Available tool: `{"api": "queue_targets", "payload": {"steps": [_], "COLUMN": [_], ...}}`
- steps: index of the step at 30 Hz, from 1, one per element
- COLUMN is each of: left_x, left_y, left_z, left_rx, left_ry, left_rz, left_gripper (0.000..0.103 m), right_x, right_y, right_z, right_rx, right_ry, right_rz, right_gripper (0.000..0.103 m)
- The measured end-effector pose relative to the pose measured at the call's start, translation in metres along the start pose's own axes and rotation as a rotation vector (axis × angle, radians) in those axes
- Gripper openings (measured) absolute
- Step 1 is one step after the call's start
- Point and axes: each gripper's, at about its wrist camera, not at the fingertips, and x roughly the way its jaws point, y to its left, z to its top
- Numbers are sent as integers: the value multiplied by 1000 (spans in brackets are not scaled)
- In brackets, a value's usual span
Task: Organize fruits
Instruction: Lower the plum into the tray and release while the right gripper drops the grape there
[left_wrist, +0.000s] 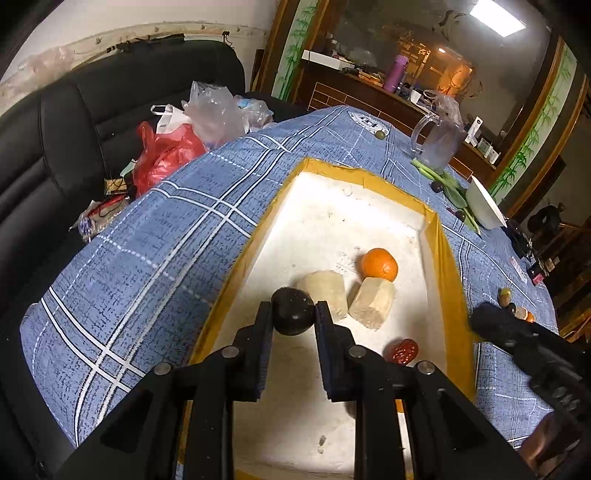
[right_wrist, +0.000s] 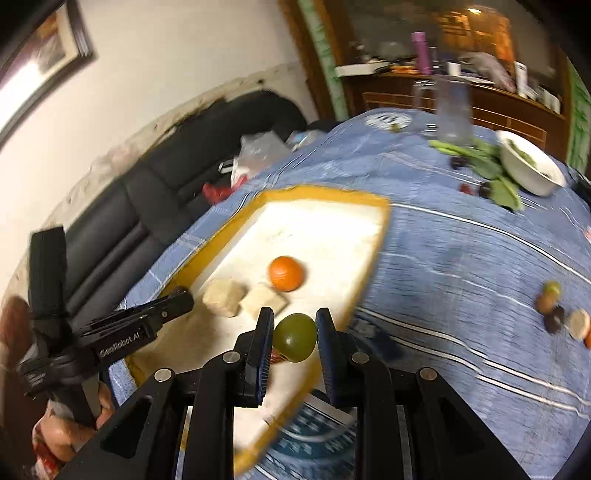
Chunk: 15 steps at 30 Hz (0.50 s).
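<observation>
Two fruits are held over the tray: dark fruit gripped by left gripper, green fruit by right gripper, orange at 1 o'clock.

Your left gripper is showing matt black plastic arms with bright metal pivot pins, and its jaws are pressing ribbed, rubbery-looking pads against a dull, dark, slightly rough fruit. Your right gripper is wearing the same finish and is clamping a smooth, faintly glossy green fruit. The tray is looking like chalky white foam, scuffed and stained, with glossy yellow tape along its rim. The cloth covering the bench is showing a coarse woven blue check. The orange is gleaming with a pebbled skin, and the two blocks are looking dry, fibrous and matt.
</observation>
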Motion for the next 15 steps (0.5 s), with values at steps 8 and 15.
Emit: {"api": "queue_targets", "payload": {"steps": [8,15], "left_x": [-8,-23], "left_y": [13,11], "left_z": [-1,0], "left_rx": [-50,-61], "left_ry": [-15,-35], "left_rz": [-75,-81], "left_gripper": [53,60], "right_x": [42,20], "right_y": [16,7], "right_z": [1,3], "right_rx": [-21,9], "right_ry": [68,10], "right_rz": [-30,-49], "right_gripper": [40,45]}}
